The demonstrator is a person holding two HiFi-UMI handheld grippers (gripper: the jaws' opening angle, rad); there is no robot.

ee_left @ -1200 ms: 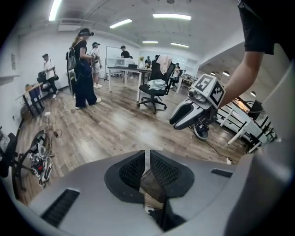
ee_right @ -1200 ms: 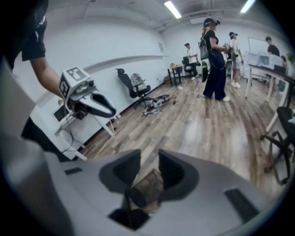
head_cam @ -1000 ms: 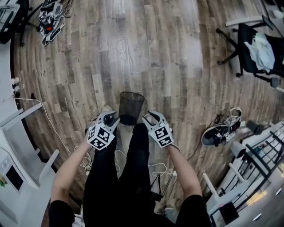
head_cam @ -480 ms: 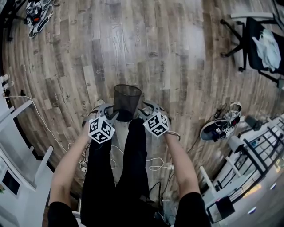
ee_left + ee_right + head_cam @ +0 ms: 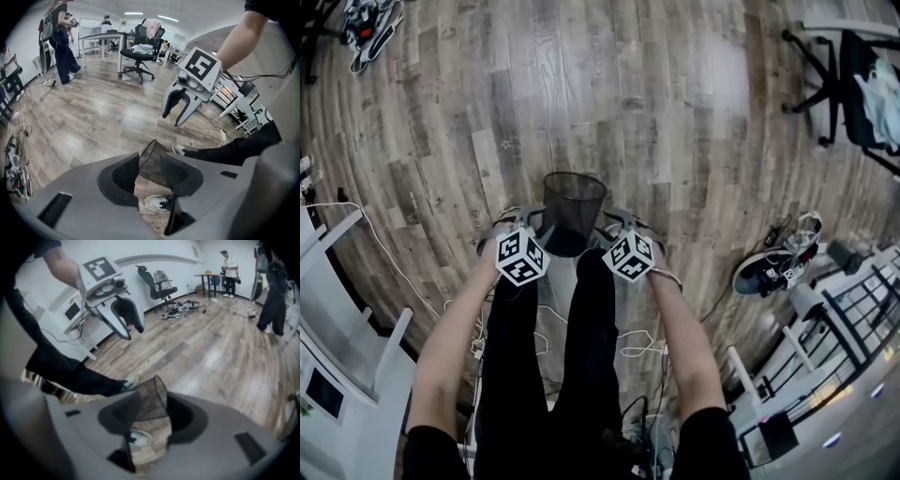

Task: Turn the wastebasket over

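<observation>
**Black wire-mesh wastebasket point(image 5: 574, 202) upright between L gripper point(image 5: 517, 225) & R gripper point(image 5: 619, 221)**

Near: person's black trousers point(image 5: 572, 375). Just beyond, both grippers flank the basket, L on its left, R on its right. Both sets of jaws are spreading; mesh shows in each gap, pads not pinching. Basket stands mouth-up on grey-brown wood plank floor point(image 5: 628, 112). Far right: black office chair point(image 5: 853, 75).

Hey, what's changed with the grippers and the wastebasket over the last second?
Both came down and forward: the left gripper and the right gripper now flank the wastebasket. Their jaws are opening, and its mesh shows between each pair, not gripped. The wastebasket stayed upright on the floor, mouth up.
</observation>
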